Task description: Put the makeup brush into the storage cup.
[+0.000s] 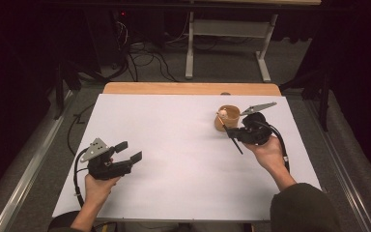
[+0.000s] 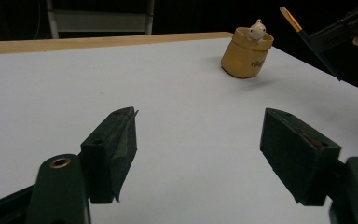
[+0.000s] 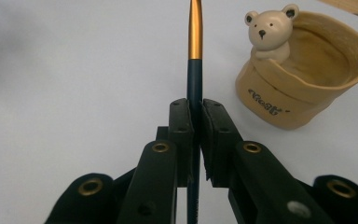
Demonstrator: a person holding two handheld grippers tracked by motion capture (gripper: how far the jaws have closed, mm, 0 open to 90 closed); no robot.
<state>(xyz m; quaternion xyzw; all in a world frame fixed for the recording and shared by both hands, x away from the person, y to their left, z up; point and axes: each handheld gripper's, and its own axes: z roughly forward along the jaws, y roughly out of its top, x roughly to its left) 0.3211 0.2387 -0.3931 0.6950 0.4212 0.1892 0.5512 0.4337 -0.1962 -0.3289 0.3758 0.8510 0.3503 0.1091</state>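
Note:
A tan cup with a small bear figure on its rim stands at the far right of the white table top. My right gripper hangs just in front of the cup, shut on a slim brush with a dark handle and a gold ferrule. The brush tip points up beside the cup, outside it. My left gripper rests low at the near left, open, with nothing between its jaws. From there the cup and the brush show far off to the right.
A wooden strip runs along the table's far edge. Beyond it stand a white table frame and loose cables on the floor. Metal rails flank the table on both sides.

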